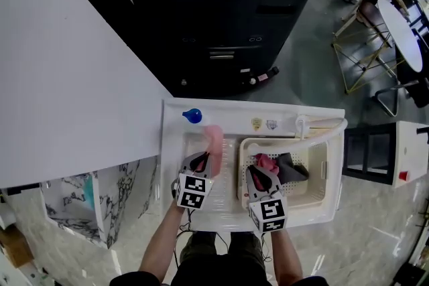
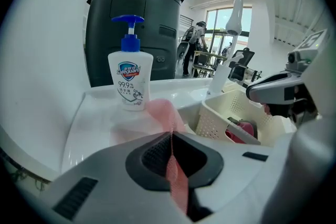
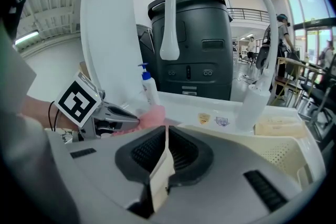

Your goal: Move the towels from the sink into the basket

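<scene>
Pink towel [image 2: 164, 113] within left claw [image 2: 171, 139]

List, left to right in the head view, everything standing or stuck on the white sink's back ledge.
white soap bottle with a blue pump → yellow shield-shaped sticker → pale grey shield-shaped sticker → white curved faucet

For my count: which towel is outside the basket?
The pale pink towel, in the sink, clamped by the left hand-held gripper; the red towel and dark grey towel lie in the basket.
</scene>
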### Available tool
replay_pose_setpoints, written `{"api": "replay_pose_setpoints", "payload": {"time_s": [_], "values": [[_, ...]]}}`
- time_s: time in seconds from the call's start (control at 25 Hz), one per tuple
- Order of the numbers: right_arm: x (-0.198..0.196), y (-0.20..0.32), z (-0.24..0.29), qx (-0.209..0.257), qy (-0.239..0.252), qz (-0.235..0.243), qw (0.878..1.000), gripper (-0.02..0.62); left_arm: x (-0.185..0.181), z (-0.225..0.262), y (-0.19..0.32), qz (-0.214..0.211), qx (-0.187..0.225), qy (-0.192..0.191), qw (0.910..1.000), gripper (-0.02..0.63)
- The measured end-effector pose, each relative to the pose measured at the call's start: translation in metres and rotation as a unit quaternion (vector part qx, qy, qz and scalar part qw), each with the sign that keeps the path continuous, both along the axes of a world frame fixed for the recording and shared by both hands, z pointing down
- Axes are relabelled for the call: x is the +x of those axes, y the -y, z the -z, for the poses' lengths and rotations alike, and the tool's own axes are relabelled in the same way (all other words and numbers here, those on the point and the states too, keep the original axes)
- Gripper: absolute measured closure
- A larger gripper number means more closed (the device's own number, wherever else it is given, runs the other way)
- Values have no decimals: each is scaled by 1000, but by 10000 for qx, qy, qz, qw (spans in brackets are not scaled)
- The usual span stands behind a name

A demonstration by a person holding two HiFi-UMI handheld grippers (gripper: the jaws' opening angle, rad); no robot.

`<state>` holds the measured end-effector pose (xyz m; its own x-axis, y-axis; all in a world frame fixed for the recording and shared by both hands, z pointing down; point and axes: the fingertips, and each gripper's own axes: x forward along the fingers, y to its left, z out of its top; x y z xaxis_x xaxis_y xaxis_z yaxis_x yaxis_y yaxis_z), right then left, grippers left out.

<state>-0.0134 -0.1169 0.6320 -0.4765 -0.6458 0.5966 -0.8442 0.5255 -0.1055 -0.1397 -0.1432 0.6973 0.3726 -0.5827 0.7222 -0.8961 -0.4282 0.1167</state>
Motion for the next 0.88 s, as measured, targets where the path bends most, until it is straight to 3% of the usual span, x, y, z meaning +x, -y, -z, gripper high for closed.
{"api": "replay_pose_setpoints", "payload": {"time_s": [0.4, 0.88], "values": [[2, -6, 34, 313, 54, -285, 9991, 554, 0, 55, -8, -110, 534, -151, 9984, 592], [13, -15, 93, 872, 50, -839, 9926, 554, 2, 153, -21, -362, 1401, -405, 9887, 592]]}}
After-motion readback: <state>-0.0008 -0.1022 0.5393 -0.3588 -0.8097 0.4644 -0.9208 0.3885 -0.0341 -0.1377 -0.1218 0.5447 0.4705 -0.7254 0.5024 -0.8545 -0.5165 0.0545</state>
